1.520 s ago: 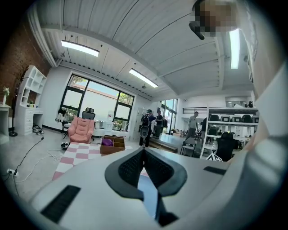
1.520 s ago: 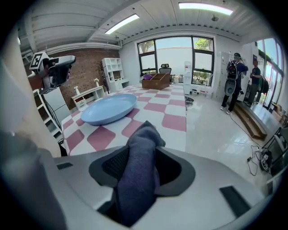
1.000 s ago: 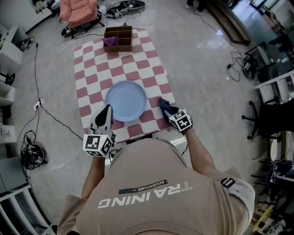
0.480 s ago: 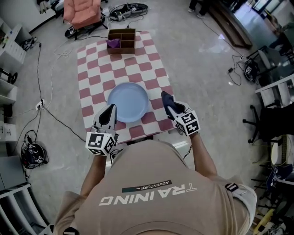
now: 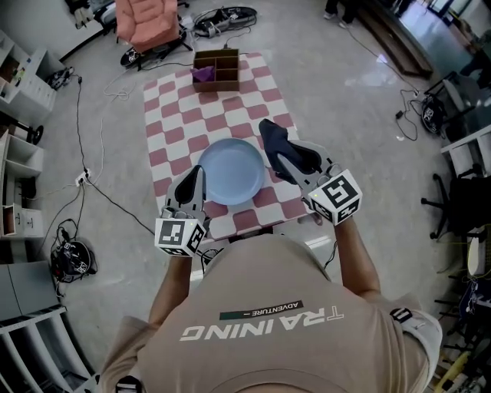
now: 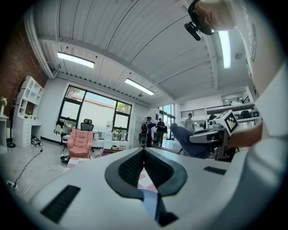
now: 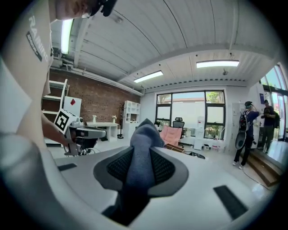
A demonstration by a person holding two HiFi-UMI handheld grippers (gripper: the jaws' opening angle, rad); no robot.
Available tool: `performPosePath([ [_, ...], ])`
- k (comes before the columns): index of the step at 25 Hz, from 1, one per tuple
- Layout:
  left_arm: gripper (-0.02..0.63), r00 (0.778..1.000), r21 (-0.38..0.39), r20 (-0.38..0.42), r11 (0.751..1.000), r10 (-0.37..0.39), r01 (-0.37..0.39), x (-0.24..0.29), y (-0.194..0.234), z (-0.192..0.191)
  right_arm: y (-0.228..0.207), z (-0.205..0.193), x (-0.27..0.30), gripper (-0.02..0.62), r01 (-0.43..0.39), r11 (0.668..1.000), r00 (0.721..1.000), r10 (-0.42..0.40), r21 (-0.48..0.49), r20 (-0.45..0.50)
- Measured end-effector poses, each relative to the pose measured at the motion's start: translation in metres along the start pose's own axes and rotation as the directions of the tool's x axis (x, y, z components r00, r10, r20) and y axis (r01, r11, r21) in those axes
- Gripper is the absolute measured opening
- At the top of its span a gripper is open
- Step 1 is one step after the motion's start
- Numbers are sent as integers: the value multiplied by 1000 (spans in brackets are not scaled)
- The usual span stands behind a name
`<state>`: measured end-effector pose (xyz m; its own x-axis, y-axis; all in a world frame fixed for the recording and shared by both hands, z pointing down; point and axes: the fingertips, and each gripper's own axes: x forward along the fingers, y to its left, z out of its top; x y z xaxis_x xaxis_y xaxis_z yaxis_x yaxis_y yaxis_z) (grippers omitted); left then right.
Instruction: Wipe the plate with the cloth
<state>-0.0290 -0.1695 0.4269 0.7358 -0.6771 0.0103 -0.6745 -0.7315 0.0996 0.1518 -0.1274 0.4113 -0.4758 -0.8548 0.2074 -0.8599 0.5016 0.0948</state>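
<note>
A light blue plate (image 5: 230,170) lies on the red-and-white checked table (image 5: 180,107). My right gripper (image 5: 290,160) is shut on a dark blue cloth (image 5: 275,142) and holds it in the air over the plate's right edge. The cloth (image 7: 143,134) sticks up between that gripper's (image 7: 141,157) pads. My left gripper (image 5: 196,173) hovers at the plate's near left edge, pointing level. Its jaws (image 6: 144,152) meet at the tips with nothing between them. A sliver of the plate (image 6: 150,202) shows below them. The right gripper (image 6: 211,134) and the cloth (image 6: 184,139) appear at the right of the left gripper view.
A wooden compartment box (image 5: 217,69) with a purple cloth (image 5: 203,74) in it stands at the table's far edge. A pink armchair (image 5: 146,23) and cables lie on the floor beyond. Shelves stand at the left (image 5: 19,92). People (image 7: 245,130) stand far off by the windows.
My right gripper has lifted the cloth off the table beside the plate and carried it high, toward the plate's right edge. The left gripper rose slightly.
</note>
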Motion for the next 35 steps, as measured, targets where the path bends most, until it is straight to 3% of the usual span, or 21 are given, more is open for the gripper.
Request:
performPosePath([
  [7,12,999,-29,-18,999,43,-44,-8,18,-9,23,12,13,114,-92,996,996,92,-8,21],
  [16,12,997,-50,-47,996,69,-71,-12,29,-26,38,-4,33,114,-145,989,989,145,-1,-11],
  [21,12,989,-74,-55,988,133,-137,-27,40,-34,55,-33,61,114,-213,977,974,211,-21,-86],
  [26,12,977,-72,-67,975,204,-208,-49,56,-39,87,-100,104,114,-332,943,918,322,-6,-231],
  [31,12,956,-79,-84,954,282,-288,-78,60,-47,118,-168,135,114,-458,887,819,445,55,-361],
  [35,12,939,-101,-81,934,335,-342,-95,59,-51,134,-198,152,114,-528,848,756,499,56,-424],
])
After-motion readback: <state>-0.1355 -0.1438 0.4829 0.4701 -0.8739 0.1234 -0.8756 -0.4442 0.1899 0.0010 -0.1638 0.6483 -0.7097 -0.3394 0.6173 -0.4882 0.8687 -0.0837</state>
